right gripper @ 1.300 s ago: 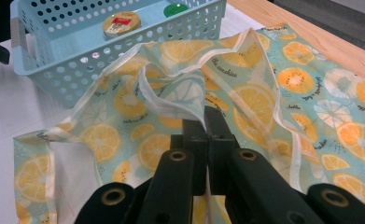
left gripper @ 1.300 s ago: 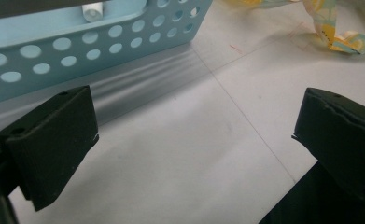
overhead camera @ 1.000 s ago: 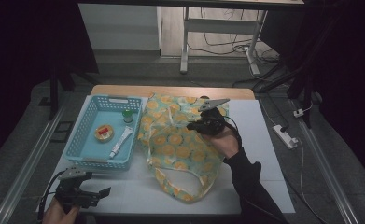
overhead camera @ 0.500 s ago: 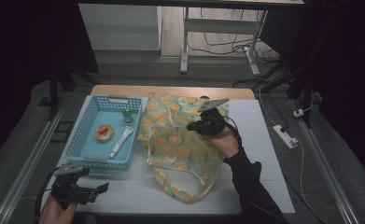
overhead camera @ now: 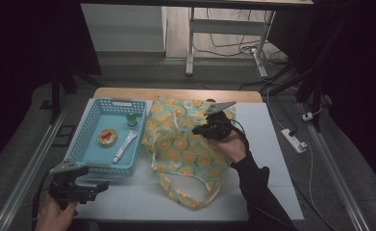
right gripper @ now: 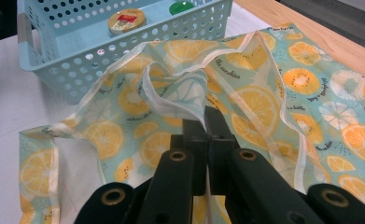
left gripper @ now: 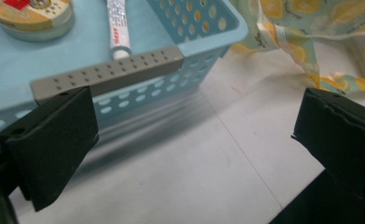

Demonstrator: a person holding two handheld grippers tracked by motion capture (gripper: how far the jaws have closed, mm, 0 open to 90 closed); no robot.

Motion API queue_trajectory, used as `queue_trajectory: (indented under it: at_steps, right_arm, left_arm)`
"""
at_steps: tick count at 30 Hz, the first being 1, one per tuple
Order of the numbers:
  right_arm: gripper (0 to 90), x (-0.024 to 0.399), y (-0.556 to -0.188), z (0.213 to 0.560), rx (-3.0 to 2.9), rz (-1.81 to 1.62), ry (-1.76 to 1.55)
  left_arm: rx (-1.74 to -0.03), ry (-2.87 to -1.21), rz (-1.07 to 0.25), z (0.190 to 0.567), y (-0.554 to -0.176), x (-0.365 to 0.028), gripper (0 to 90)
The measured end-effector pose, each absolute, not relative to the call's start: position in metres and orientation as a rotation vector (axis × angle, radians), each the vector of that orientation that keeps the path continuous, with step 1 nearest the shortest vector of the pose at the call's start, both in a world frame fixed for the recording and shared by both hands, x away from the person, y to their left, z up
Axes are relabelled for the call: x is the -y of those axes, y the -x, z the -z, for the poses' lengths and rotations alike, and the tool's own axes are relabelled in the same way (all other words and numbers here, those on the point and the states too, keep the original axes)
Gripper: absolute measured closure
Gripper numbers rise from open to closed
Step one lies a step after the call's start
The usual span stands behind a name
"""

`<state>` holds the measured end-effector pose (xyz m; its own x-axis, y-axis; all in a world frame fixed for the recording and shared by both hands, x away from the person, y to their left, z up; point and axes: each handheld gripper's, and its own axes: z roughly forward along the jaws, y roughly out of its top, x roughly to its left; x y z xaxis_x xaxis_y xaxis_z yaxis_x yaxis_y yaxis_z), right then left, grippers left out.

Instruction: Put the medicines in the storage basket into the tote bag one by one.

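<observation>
Left gripper point(overhead camera: 96, 185) raised slightly from its earlier spot at the near table corner, jaws wide apart, nothing between them. Right gripper point(right gripper: 207, 122) clamped on the white-trimmed rim of the lemon-print cloth bag point(overhead camera: 185, 149), lying on the white table point(overhead camera: 272, 163) just beside the pale blue perforated plastic basket point(overhead camera: 92, 126). Risk (a judgement): thin hem slipping free if pulled, closing the mouth. Count: one bag, one basket, one round tin point(overhead camera: 107, 136), one white tube point(overhead camera: 124, 146), one green-capped bottle point(overhead camera: 131, 119).
</observation>
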<state>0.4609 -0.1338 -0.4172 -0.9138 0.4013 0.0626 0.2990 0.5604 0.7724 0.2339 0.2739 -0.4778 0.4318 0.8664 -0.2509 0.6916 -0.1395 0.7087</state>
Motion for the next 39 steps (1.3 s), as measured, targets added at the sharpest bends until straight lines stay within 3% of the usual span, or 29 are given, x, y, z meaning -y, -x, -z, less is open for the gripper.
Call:
queue_trajectory:
  at_steps: [22,39]
  right_arm:
    - [89.8,0.134,-0.461,0.417,-2.662,-1.280,-0.594]
    - [89.7,0.134,-0.461,0.416,-2.658,-1.284,-0.587]
  left_arm:
    - [-1.284,-1.941,-0.338,0.470,-0.278,-0.273,0.1]
    - [-1.354,-1.952,-0.372,0.464,-0.319,-0.278,0.0]
